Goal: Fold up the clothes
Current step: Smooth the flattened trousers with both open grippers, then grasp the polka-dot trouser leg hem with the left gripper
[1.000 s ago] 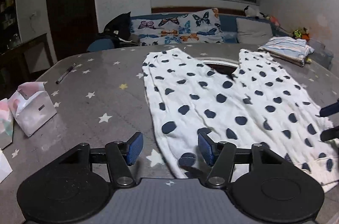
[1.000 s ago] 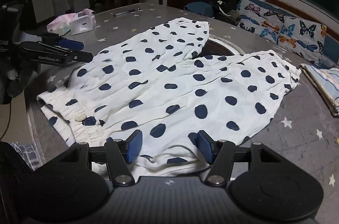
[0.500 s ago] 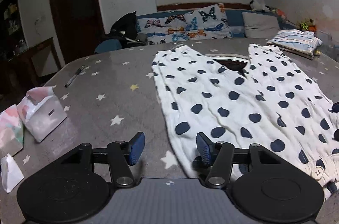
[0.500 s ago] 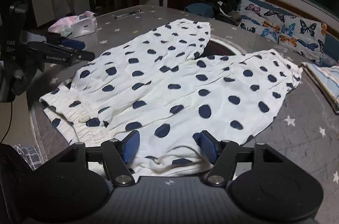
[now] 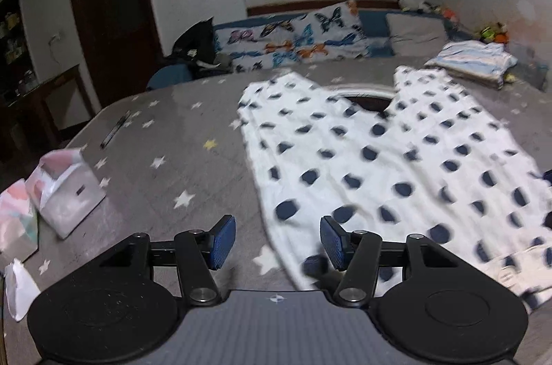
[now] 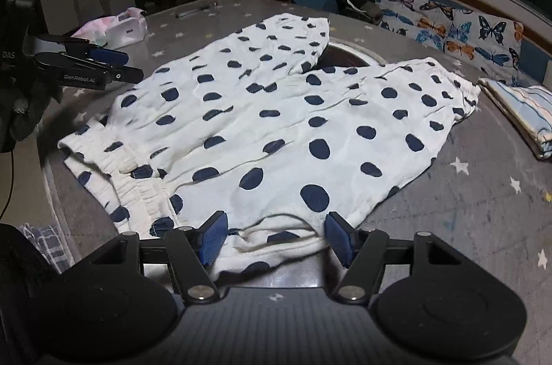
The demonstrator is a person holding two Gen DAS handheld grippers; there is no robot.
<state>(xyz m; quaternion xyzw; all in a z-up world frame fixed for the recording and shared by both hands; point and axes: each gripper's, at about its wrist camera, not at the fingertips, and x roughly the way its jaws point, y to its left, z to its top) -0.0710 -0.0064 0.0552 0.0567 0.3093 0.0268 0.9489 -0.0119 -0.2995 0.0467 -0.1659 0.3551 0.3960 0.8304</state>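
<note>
Both claws spread, holding nothing; right claw (image 6: 276, 235) straddles the pants (image 6: 276, 123) hem; left claw (image 5: 277, 240) half off-edge may pinch one layer only.

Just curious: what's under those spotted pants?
The spotted pants lie on a grey star-print tablecloth. Between the legs a dark round recess shows; the rest underneath is covered.

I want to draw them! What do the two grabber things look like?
Both are black. The right gripper has thin black linkage arms with silver screws, two round black discs, a ribbed grey body, and ridged blue pads on its jaws. The left gripper looks the same; its side reads "GenRobot.AI" in white.
</note>
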